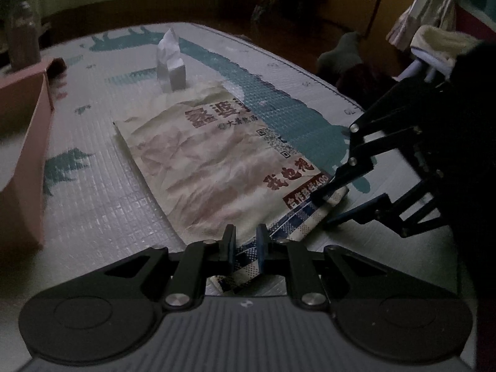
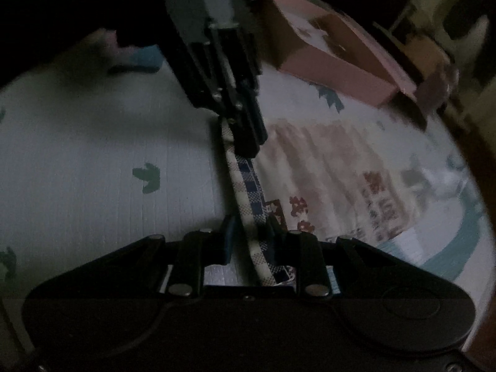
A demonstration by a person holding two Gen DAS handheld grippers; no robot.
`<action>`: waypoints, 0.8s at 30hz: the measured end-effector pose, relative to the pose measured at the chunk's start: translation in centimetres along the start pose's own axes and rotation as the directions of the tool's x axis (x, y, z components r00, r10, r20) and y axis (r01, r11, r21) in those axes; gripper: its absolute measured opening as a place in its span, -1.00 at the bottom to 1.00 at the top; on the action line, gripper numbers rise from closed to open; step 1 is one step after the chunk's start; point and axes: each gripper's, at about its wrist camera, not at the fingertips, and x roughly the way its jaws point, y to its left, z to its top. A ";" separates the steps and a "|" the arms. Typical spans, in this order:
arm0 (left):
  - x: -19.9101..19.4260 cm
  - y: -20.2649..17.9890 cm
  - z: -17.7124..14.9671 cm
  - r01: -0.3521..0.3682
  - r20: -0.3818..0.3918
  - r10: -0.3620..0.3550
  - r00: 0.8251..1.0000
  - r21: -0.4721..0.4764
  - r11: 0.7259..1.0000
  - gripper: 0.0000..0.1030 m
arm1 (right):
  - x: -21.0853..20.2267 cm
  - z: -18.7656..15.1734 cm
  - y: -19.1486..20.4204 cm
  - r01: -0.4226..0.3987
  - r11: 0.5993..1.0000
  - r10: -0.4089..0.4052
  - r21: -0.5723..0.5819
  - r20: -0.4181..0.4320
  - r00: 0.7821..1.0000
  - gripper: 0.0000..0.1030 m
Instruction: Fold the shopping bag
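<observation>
Left tongs (image 1: 246, 245): jaws narrowed onto the near edge of the shopping bag (image 1: 217, 155), blue pads either side of its blue-and-cream checkered hem (image 1: 288, 226). Grip looks made; the hem lifts off the surface between the pads.

Right tongs (image 2: 249, 241): jaws partly apart, the same checkered hem running through the gap. Right pad touches the fabric, left pad stands off it. Cannot tell if it's actually clamped. In the left wrist view these tongs (image 1: 325, 207) sit at the bag's near right corner, fingertips at the hem, gap still visible.

From the right wrist view, the left tongs (image 2: 248, 136) come in from above and pinch the far end of that hem strip.

Bag: lies flat, wrinkled, on a white quilted mat (image 1: 102, 204) with teal animal prints. Beige face up, red Chinese characters, QR code (image 1: 274, 138) near the right edge, red label block at the near right corner. Long axis runs away from the left tongs.

Beyond the bag's far end: tissue box (image 1: 172, 71) with a tissue sticking up, just touching or just behind the bag edge, can't tell which. Pink cardboard box (image 1: 24, 142) on the mat's left side, well apart from the bag. Room is dim; background clutter unclear.
</observation>
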 end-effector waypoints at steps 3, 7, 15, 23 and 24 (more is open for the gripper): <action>-0.1 0.4 0.1 0.025 -0.003 -0.025 1.000 0.001 1.000 -0.75 | 0.1 -0.7 -2.2 -0.084 0.987 0.079 0.134 0.039 0.996 -0.59; -1.0 -0.6 0.0 0.021 0.022 -0.024 0.999 0.103 0.995 -0.74 | 0.5 -0.7 -3.5 -0.146 0.970 0.139 0.194 0.051 0.989 -0.59; -2.9 -3.7 -0.6 0.000 0.081 -0.031 0.996 0.359 0.933 -0.42 | 1.1 -0.8 -4.4 -0.170 0.960 0.160 0.224 0.062 0.985 -0.59; -1.1 -7.1 -3.0 -0.187 0.089 0.177 0.980 0.706 0.683 -0.41 | 1.0 -1.1 -5.2 -0.204 0.941 0.189 0.269 0.080 0.979 -0.59; -0.9 -7.2 -3.2 -0.202 0.092 0.200 0.976 0.734 0.649 -0.41 | 1.1 -1.1 -5.4 -0.211 0.937 0.194 0.279 0.085 0.977 -0.59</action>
